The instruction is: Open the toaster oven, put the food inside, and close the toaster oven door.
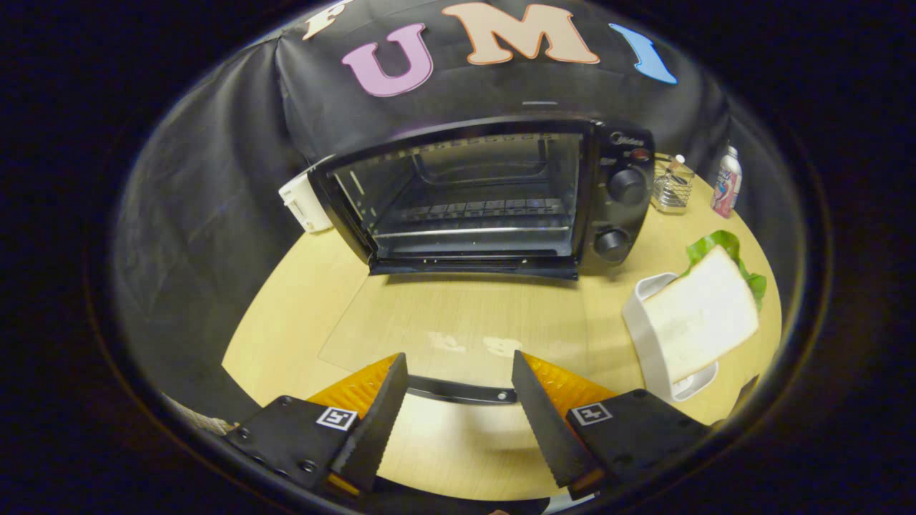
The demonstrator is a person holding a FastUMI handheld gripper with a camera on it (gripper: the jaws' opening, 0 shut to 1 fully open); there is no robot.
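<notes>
Spread fingers of the gripper (458, 400) hold nothing near the handle (461, 391) of the seemingly lowered toaster oven (494, 197) door, so opening looks done; the sandwich (705, 311) waits at right.

The oven (494, 197) is black, its two knobs (627, 186) black too, with a small red light above them. Its glass door (458, 325), folded down flat, lets the pale wood-grain desk (286, 307) show through. A white box (306, 204) stands just beside the oven. The dish (647, 343) is white, holding white bread (705, 315) over green lettuce (715, 247). The bottle (726, 182) is silver and pink. The tool (458, 368), fingers spread apart, bears small black-and-white square markers.
</notes>
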